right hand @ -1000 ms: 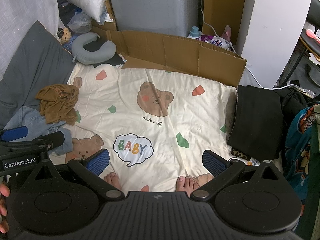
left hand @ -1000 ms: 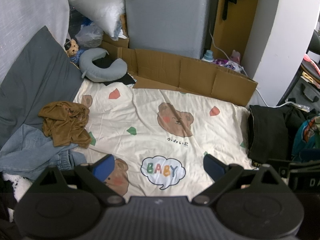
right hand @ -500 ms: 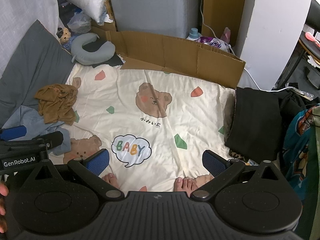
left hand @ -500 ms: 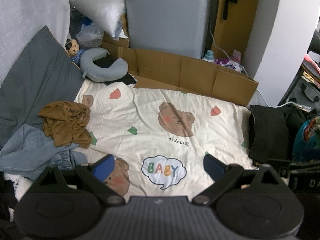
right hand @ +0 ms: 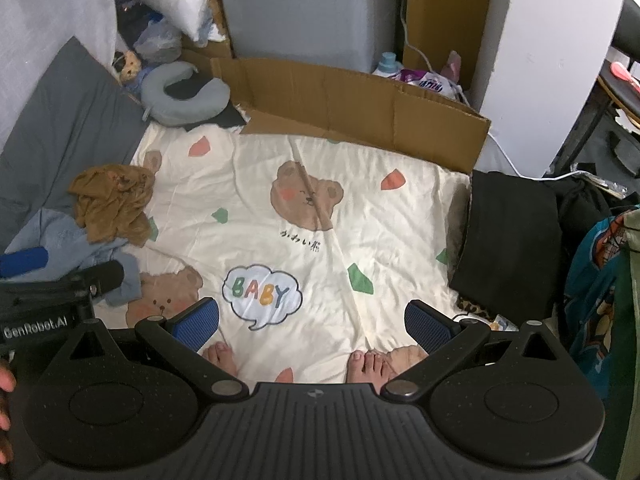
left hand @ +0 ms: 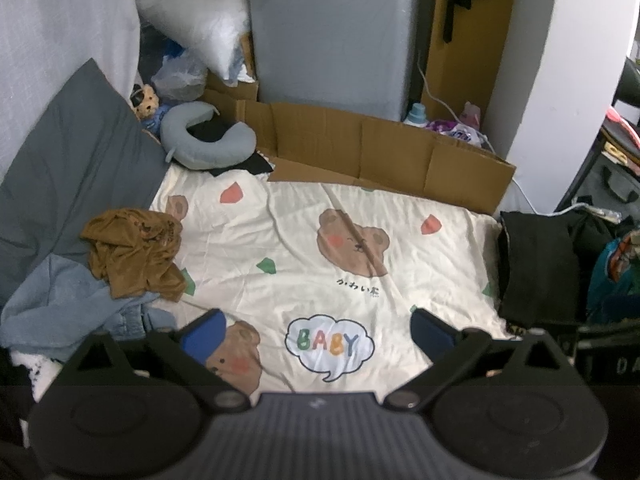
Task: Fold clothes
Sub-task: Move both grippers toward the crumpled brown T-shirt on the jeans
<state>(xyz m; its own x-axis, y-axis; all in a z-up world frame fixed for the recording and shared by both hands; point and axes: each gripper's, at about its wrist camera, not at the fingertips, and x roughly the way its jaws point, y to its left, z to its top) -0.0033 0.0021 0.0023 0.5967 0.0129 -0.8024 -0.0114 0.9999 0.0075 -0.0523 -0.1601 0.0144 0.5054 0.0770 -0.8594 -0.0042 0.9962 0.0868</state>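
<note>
Both pairs of my fingers are spread wide and hold nothing. The left gripper point(left hand: 316, 330) and the right gripper point(right hand: 312, 320) hover above the cream bear-print blanket point(left hand: 320, 248), its "BABY" bubble between the blue pads. My bare toes point(right hand: 366, 364) rest on the blanket's near edge.

The clothes lie at the sides. To the left, a brown shirt point(left hand: 134, 254) sits crumpled on top of a rumpled light-blue denim garment point(left hand: 68, 304), touching it. To the right, a black garment point(right hand: 508, 236) lies flat at the blanket's edge; it looks already folded, though I cannot be sure.

The risks I see: the brown shirt and the denim overlap, so a careless pinch could catch both layers and drag the denim along. The shirt is so bunched that I cannot pick out a hem or shoulder, and grasping a random fold could twist it further. Pinching low could also snag the blanket and wrinkle my folding surface. My feet crowd the near edge.
</note>
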